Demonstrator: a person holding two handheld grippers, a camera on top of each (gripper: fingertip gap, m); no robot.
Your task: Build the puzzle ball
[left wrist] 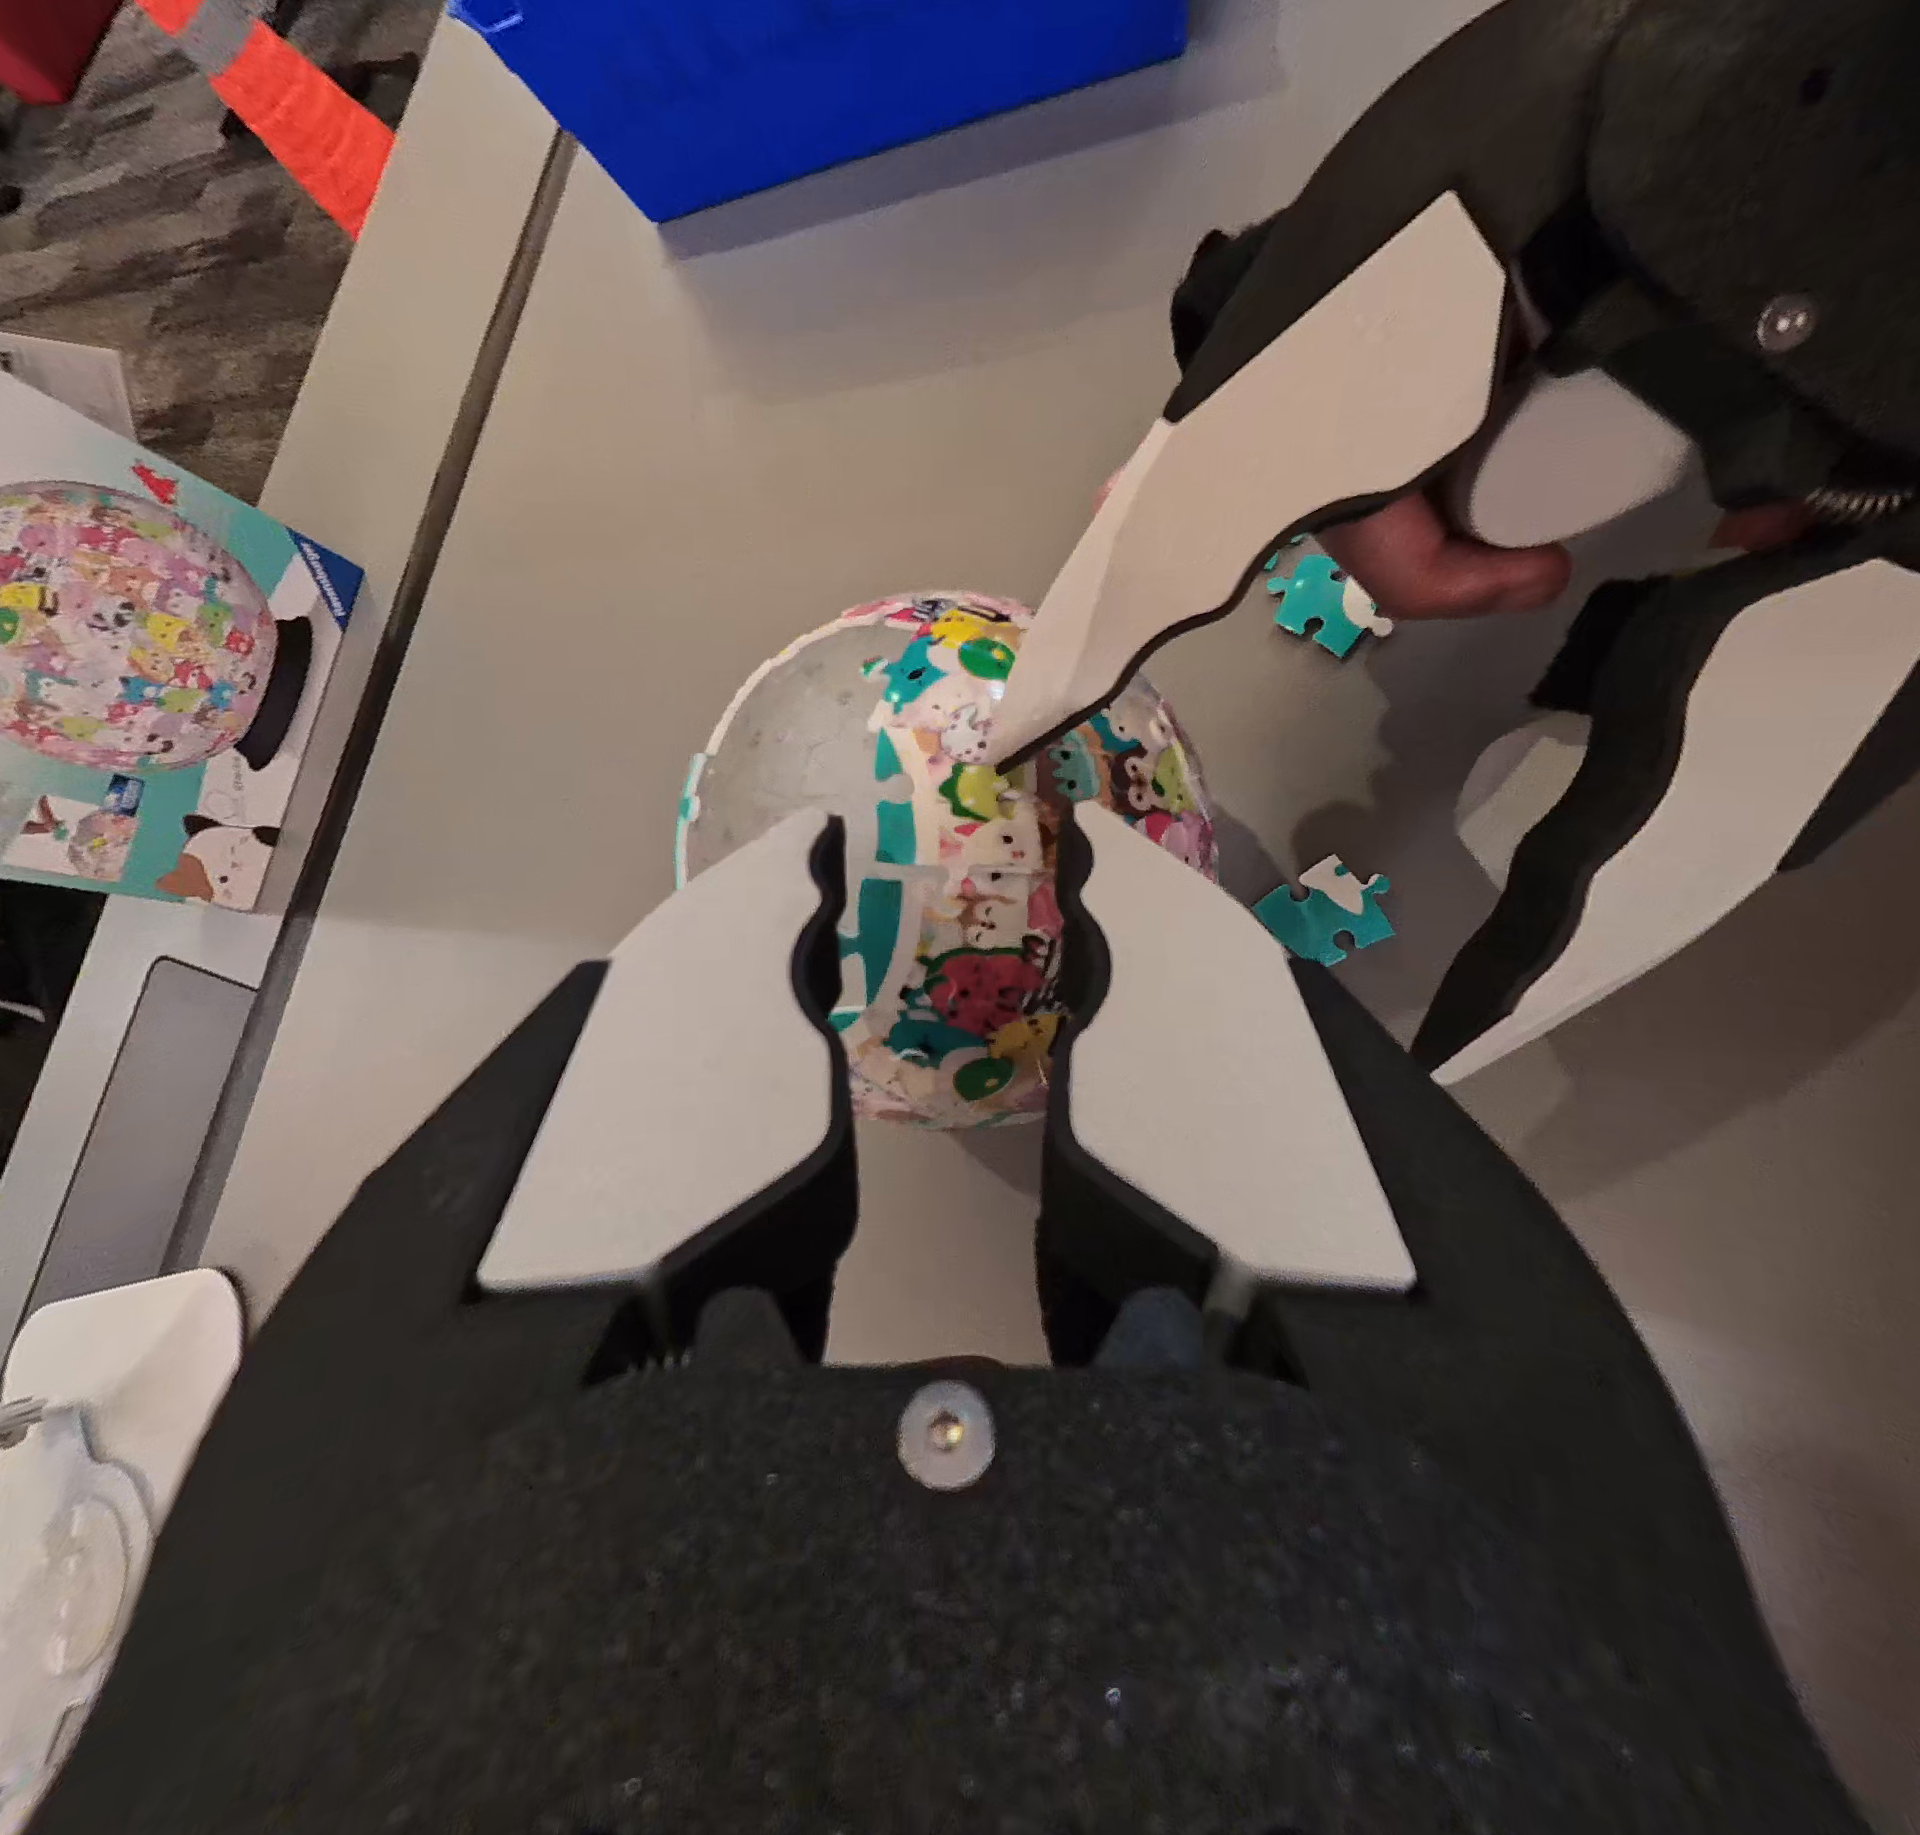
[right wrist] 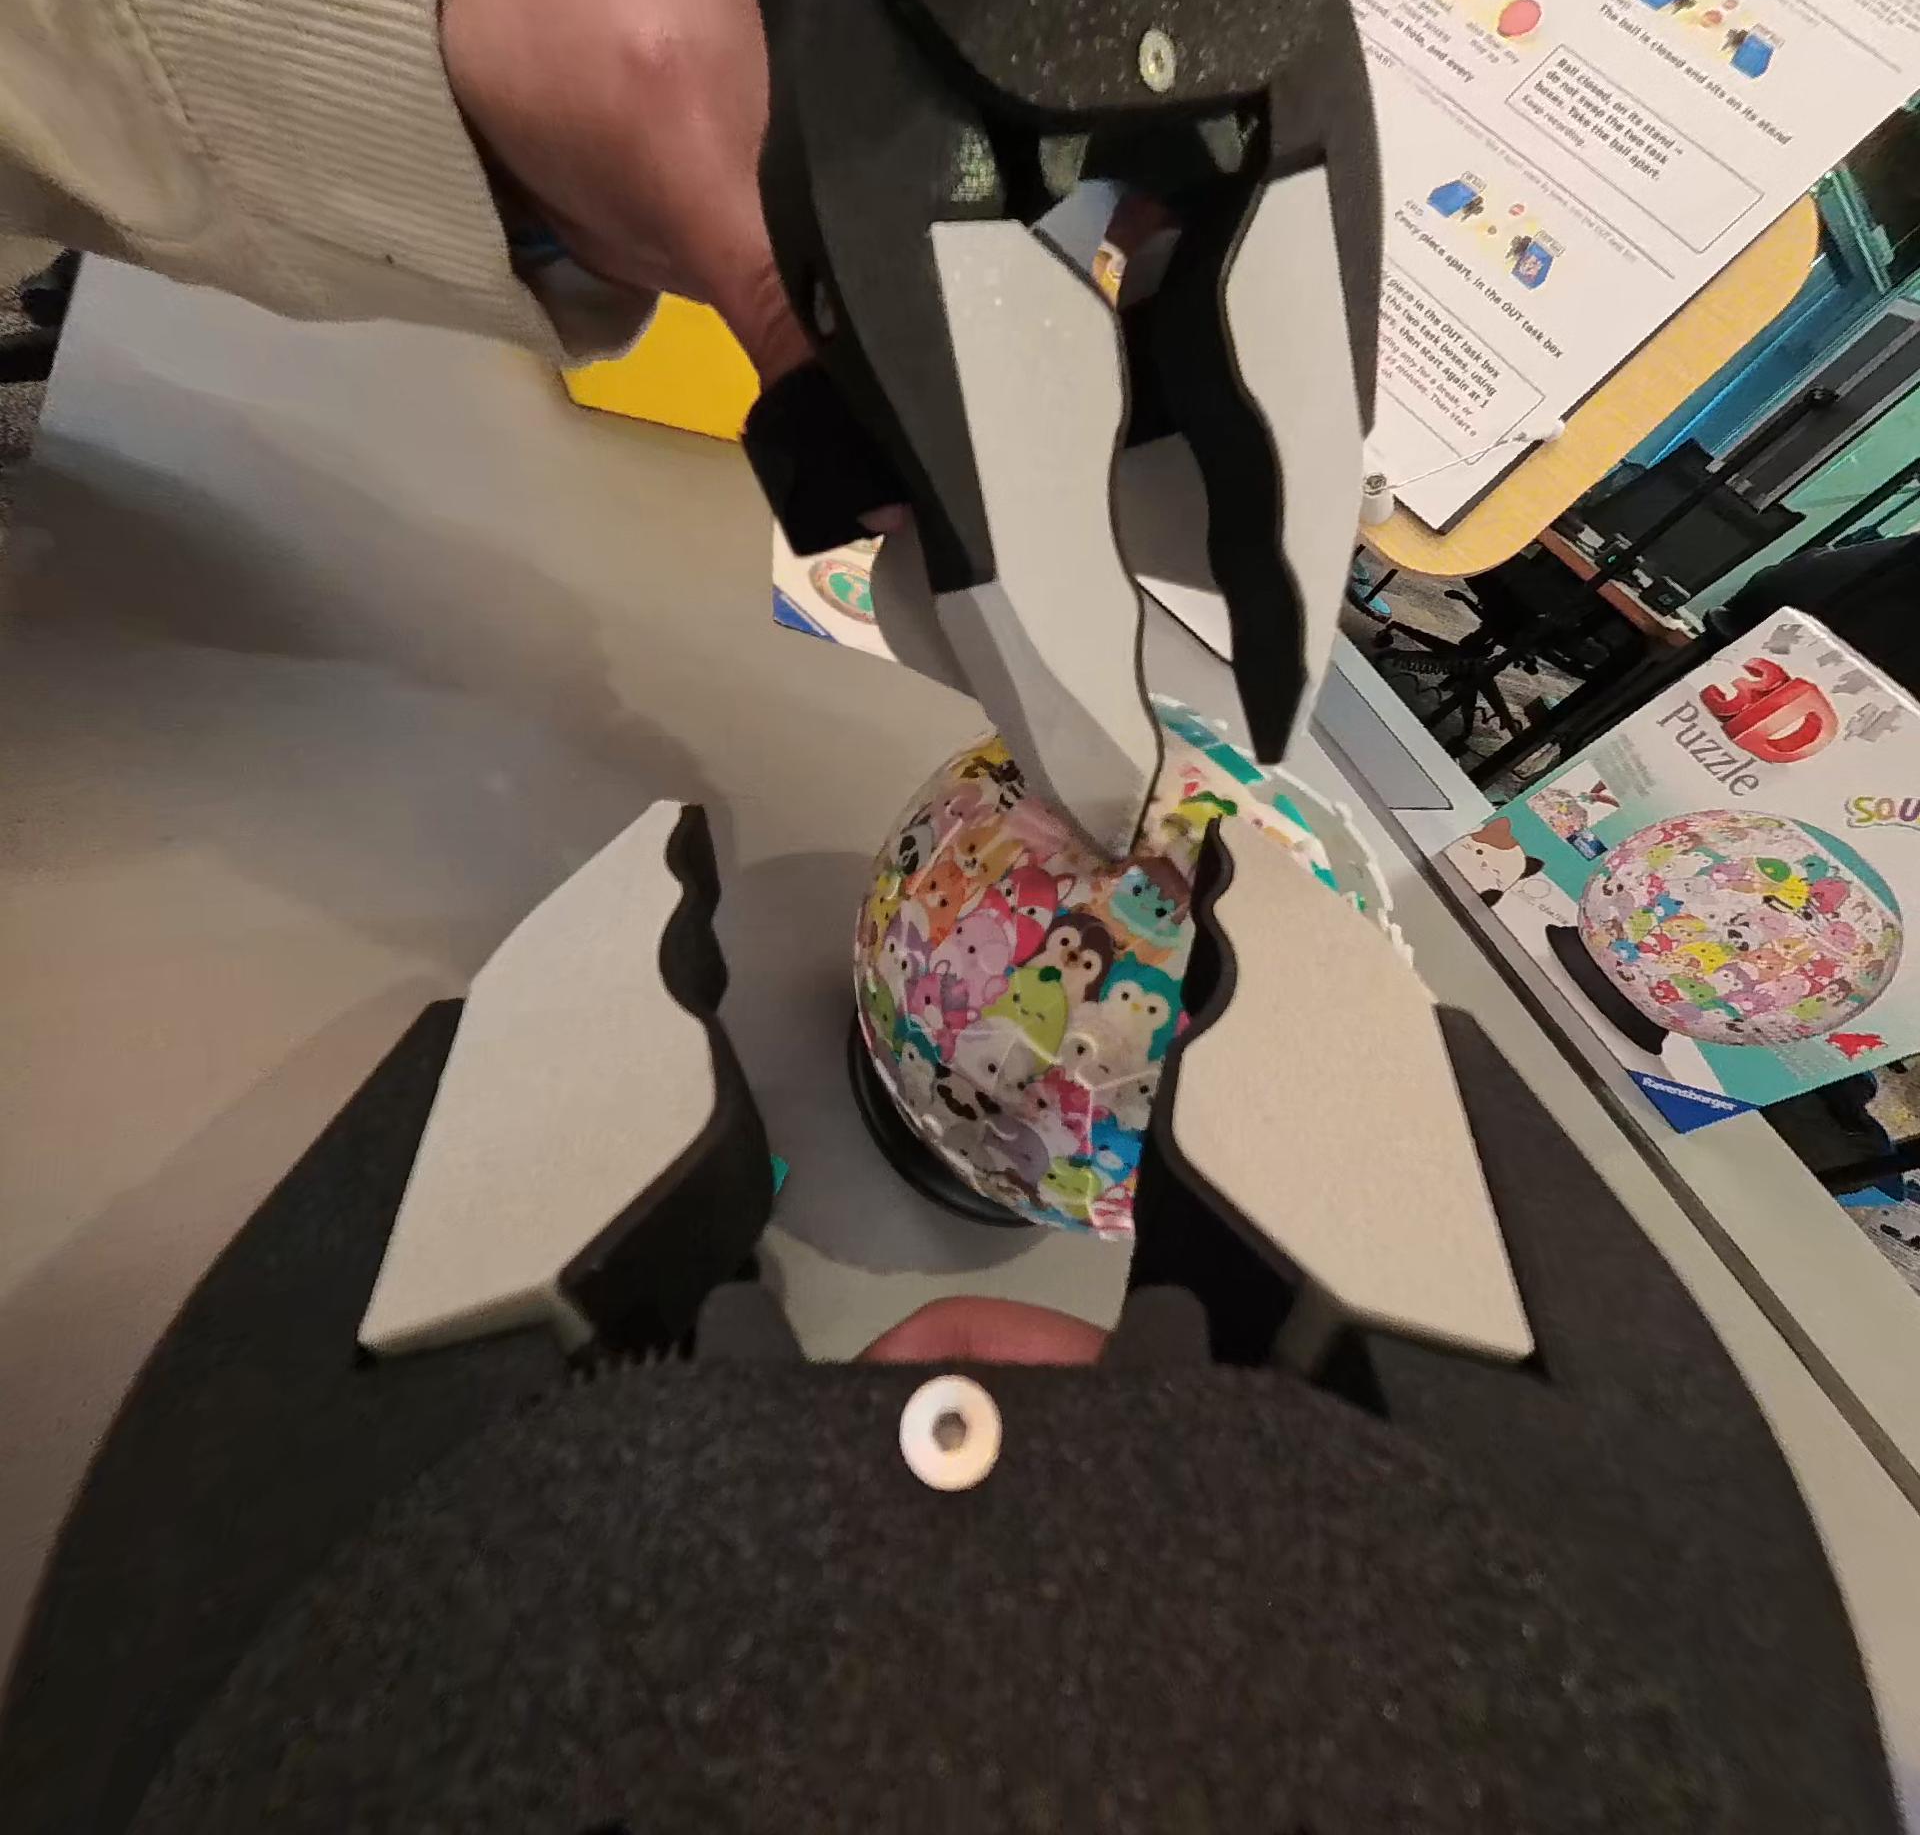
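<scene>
We see the puzzle ball [left wrist: 956, 850] sitting on the pale table [left wrist: 665, 497], part-built, with its grey inner shell showing through a large gap on one side; in the right wrist view the ball [right wrist: 1018, 1006] rests on a dark round stand [right wrist: 904, 1131]. Our left gripper [left wrist: 951, 829] has its two fingers set a moderate way apart, straddling the ball's patterned band, though we cannot tell whether the pads actually touch it. Our right gripper [left wrist: 1226, 892] is spread wide, with one finger [left wrist: 1195, 559] pressing its tip onto the top of the ball and the other reaching toward the table well to the side. In the right wrist view that gripper [right wrist: 951, 829] shows the same wide gap, with the ball just ahead of it, and the left gripper [right wrist: 1184, 777] comes down from above onto the crown. Two loose teal puzzle pieces [left wrist: 1325, 912] lie on the table near the ball. A blue bin [left wrist: 831, 50] stands at the far edge, and the puzzle box [left wrist: 145, 694] lies off to the side on a neighbouring surface
</scene>
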